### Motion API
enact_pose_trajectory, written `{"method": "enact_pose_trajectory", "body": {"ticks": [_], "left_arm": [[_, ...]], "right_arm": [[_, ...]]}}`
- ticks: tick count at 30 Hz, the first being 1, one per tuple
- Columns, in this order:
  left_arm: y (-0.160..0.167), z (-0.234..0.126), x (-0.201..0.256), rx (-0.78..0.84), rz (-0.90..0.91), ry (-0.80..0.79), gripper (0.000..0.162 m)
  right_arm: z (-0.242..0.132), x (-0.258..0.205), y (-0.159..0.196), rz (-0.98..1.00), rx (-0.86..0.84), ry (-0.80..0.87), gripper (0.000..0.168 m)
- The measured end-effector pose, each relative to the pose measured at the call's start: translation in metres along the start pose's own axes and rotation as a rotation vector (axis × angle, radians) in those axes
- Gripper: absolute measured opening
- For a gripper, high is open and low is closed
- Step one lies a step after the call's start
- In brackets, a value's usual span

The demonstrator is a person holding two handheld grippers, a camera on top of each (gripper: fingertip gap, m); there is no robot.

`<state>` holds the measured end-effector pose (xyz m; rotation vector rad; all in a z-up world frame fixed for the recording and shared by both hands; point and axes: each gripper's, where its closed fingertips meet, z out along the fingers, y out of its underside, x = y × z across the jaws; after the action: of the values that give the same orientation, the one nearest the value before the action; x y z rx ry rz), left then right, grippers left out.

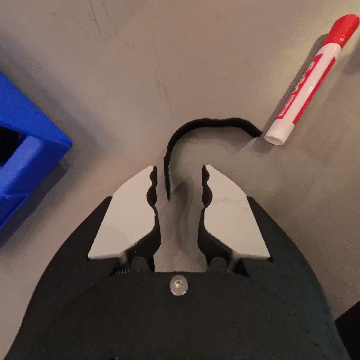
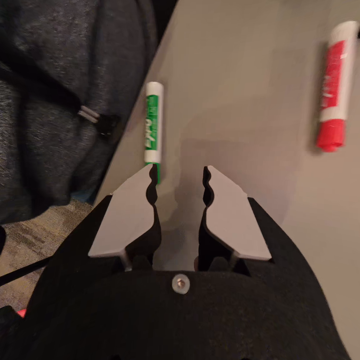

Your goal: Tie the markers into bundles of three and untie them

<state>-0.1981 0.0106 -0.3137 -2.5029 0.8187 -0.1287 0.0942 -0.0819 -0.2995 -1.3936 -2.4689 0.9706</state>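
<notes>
In the left wrist view a black hook-and-loop strap (image 1: pixel 206 124) lies curled on the grey table. One end of it runs down between the fingers of my left gripper (image 1: pixel 179 167), which is open and not pinching it. A red-capped marker (image 1: pixel 309 81) lies at the upper right, its white end next to the strap's far end. In the right wrist view my right gripper (image 2: pixel 179 167) is open and empty above the table. A green marker (image 2: pixel 153 124) lies just beyond its left fingertip (image 2: pixel 150 171), near the table edge. A red marker (image 2: pixel 335 91) lies at the far right.
A blue plastic bin (image 1: pixel 25 148) stands at the left in the left wrist view. In the right wrist view the table edge (image 2: pixel 140 89) runs diagonally; beyond it are a person's dark grey clothing (image 2: pixel 58 78) and carpet (image 2: pixel 29 239).
</notes>
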Motion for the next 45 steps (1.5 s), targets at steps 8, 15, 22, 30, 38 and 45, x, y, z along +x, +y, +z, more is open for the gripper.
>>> {"method": "enact_pose_trajectory", "body": {"ticks": [8, 15, 22, 30, 38, 45], "left_arm": [[0.007, -0.009, 0.003, 0.048, -0.027, -0.025, 0.040], [0.012, -0.029, -0.023, 0.089, -0.057, -0.106, 0.038], [0.002, -0.062, -0.102, 0.135, -0.143, -0.282, 0.038], [-0.006, -0.039, -0.214, -0.103, -0.248, -0.360, 0.039], [0.024, 0.012, -0.254, -0.347, -0.315, -0.340, 0.033], [0.034, 0.021, -0.260, -0.411, -0.323, -0.343, 0.020]], "right_arm": [[0.044, -0.010, -0.004, -0.093, -0.156, 0.190, 0.018], [0.038, 0.070, -0.021, -0.089, -0.145, 0.392, 0.018], [0.037, 0.117, -0.038, -0.123, -0.123, 0.463, 0.021], [0.039, 0.116, -0.039, -0.120, -0.014, 0.437, 0.021], [0.040, 0.114, -0.038, -0.119, 0.018, 0.427, 0.018], [0.040, 0.113, -0.038, -0.118, 0.028, 0.419, 0.018]]}}
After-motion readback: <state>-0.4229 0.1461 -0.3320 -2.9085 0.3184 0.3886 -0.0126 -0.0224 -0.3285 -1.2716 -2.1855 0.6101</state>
